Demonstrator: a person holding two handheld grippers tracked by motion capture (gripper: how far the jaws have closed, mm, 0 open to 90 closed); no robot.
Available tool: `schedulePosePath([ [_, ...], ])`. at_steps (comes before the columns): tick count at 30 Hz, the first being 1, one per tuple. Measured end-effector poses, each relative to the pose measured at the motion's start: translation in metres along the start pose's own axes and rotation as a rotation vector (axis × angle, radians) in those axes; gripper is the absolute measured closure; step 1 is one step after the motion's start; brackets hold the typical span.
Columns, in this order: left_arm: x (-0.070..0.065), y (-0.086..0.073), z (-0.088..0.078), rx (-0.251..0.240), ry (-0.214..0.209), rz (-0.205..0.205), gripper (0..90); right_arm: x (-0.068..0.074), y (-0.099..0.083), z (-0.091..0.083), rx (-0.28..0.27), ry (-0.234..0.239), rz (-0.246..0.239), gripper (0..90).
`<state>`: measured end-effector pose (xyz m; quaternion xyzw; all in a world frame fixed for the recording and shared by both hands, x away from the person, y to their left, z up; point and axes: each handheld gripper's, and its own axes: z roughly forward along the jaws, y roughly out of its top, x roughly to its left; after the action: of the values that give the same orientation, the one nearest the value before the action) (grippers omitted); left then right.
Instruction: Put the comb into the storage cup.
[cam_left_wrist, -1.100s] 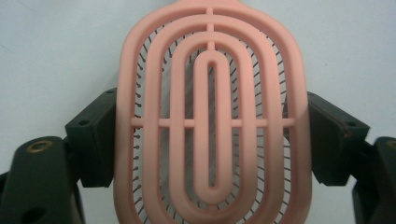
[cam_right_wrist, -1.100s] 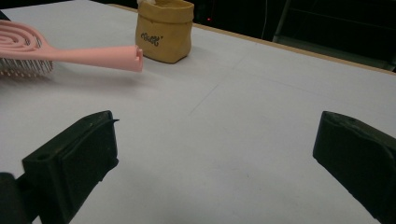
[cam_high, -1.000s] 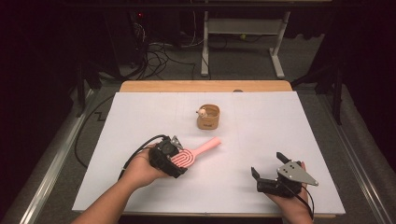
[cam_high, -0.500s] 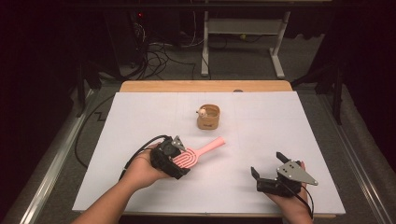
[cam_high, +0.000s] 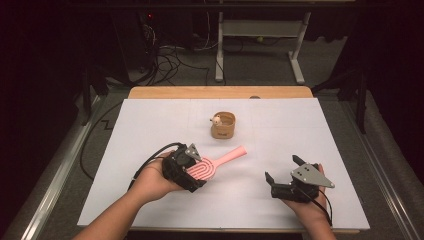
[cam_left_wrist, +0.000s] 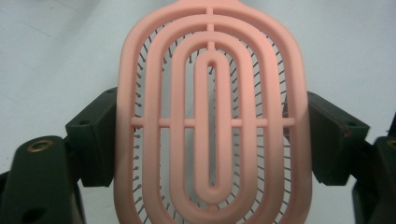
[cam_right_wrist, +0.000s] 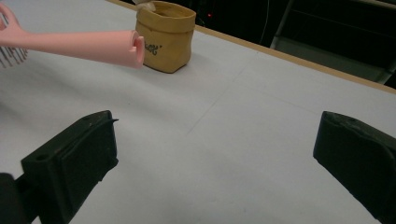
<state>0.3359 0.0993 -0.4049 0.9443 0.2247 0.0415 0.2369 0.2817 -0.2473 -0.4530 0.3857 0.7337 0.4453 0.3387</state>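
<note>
1. Slippage is your first risk: your left gripper (cam_high: 192, 167) clamps the pink hairbrush (cam_left_wrist: 210, 116) by the rims of its head, near the counter's (cam_high: 150, 120) near-left part, and the long handle could lever it loose.
2. Swing that handle carelessly and it may knock the tan pouch (cam_high: 223, 125) toward the far edge.
3. Your right gripper (cam_high: 285, 175) rests with jaws wide apart, holding nothing.
4. What peeks from the pouch is too small to identify.
</note>
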Motion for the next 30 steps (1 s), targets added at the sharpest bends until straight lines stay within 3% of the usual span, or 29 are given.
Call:
schedulePosePath([
  [5,-0.001,0.002,0.002,0.010,-0.008,0.004,19.8,0.002,0.008,0.014,0.023,-0.012,-0.057,0.5],
  [13,-0.003,0.003,0.005,0.007,-0.009,0.003,19.9,0.017,0.006,0.036,0.081,-0.018,-0.195,0.5],
  [30,-0.011,0.009,0.013,0.021,-0.021,0.021,19.8,0.032,-0.009,0.034,0.114,-0.038,-0.351,0.5],
])
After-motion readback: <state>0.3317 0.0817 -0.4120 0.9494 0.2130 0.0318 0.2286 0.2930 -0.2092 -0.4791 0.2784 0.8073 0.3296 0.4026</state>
